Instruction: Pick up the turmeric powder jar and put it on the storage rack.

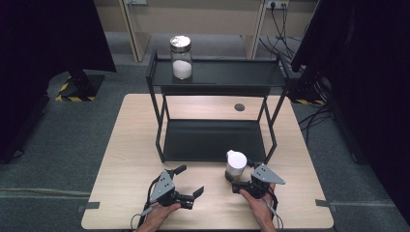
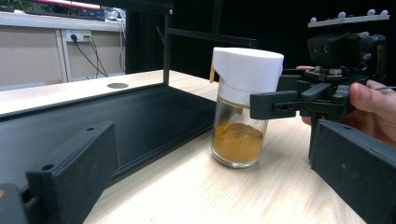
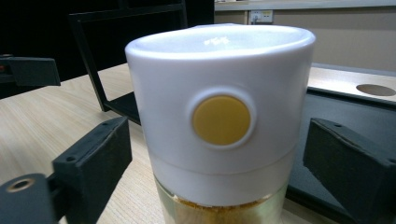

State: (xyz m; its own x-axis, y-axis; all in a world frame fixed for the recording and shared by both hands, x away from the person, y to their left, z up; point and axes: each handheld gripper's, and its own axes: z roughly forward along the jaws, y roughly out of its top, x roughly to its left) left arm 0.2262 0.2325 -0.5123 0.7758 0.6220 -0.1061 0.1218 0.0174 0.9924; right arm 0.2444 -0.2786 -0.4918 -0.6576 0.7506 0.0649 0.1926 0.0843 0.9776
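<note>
Two jars: one spice jar (image 1: 236, 163) between the wide-open right hand-held gripper (image 1: 240, 181), untouched; another (image 1: 181, 57) on the far shelf (image 1: 232, 73). Left hand-held gripper (image 1: 189, 181) open, empty.

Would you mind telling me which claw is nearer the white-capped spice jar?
Right. The right claw has its jaws around the spice jar, not yet closed; the left claw sits open, well off to its left.

White-capped jar (image 2: 243, 107), mustard-yellow powder (image 2: 237, 141)

White-capped spice jar (image 1: 236, 164) of yellow powder upright on table; rack (image 1: 215, 140) just behind.
</note>
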